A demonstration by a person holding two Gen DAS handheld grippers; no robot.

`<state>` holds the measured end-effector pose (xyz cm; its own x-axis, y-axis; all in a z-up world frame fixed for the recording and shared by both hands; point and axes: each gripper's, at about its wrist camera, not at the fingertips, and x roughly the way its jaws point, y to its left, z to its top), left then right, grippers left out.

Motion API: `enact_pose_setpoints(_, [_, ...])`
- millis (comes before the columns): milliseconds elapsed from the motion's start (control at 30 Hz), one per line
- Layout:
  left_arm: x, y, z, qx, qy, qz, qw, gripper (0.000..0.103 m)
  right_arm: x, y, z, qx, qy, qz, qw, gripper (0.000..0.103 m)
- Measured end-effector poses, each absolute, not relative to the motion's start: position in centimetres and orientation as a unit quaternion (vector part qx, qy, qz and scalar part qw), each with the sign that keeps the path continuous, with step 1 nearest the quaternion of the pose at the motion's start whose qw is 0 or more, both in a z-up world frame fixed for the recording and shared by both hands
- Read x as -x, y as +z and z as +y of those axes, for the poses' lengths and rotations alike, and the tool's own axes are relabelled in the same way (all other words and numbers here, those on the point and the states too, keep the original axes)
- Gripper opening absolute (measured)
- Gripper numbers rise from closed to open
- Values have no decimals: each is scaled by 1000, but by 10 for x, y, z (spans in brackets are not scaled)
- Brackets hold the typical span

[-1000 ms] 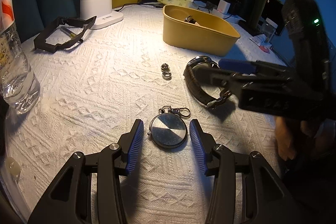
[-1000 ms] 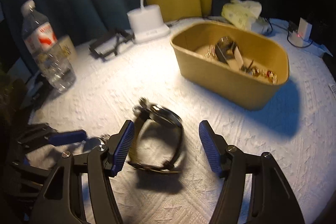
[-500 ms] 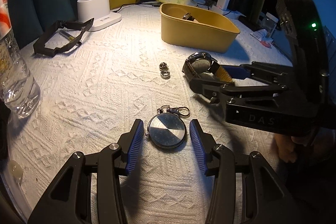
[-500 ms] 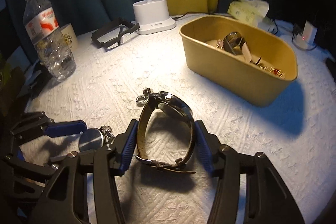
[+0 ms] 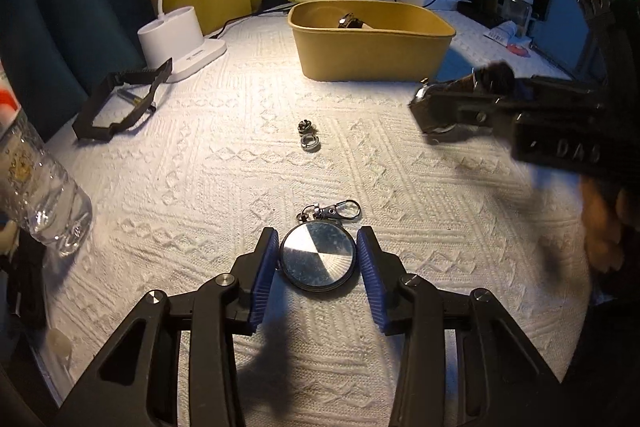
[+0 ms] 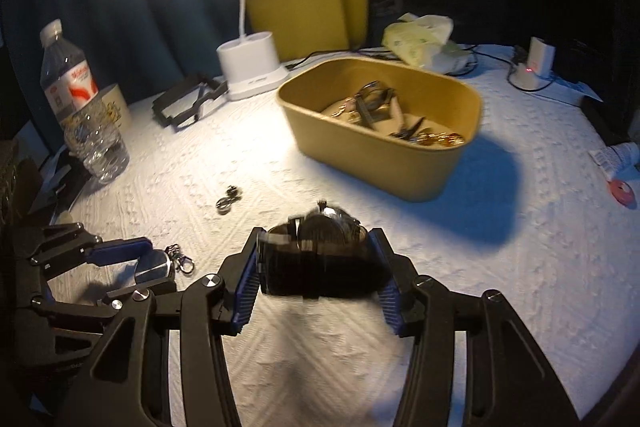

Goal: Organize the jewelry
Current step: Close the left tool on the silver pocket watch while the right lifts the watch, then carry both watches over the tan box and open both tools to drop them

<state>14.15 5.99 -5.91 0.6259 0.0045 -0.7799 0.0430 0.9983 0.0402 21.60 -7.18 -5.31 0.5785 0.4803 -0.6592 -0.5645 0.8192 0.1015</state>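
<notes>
A round silver pocket watch [image 5: 318, 259] with a clasp lies on the white cloth between the blue pads of my left gripper [image 5: 318, 247]; the pads stand close beside it, and I cannot tell if they press it. My right gripper [image 6: 318, 259] is shut on a dark wristwatch [image 6: 320, 247] and holds it above the cloth; it shows at the right in the left wrist view [image 5: 460, 99]. Two small rings [image 5: 307, 137] lie mid-table. A yellow tub [image 6: 380, 131] with several jewelry pieces stands behind.
A white lamp base [image 5: 180, 39] and a black frame [image 5: 120, 103] stand at the back left. A water bottle [image 6: 80, 99] is at the left edge. A tissue pack [image 6: 424, 39], a charger [image 6: 536, 67] and cables lie behind the tub.
My right gripper closed on the wristwatch and lifted it off the cloth. My left gripper's pads narrowed around the pocket watch.
</notes>
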Motion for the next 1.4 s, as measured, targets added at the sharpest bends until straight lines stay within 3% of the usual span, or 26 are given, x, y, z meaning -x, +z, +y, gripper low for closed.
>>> enact_pose_setpoints(733, [-170,3,22,-25,-45,351,935,42,-220,-20,-126,24,276,300,913,49])
enact_pose_setpoints(1400, [-243,17,30,-18,-57,317,947,42,-262,-10,-124,-1,277,283,918,49])
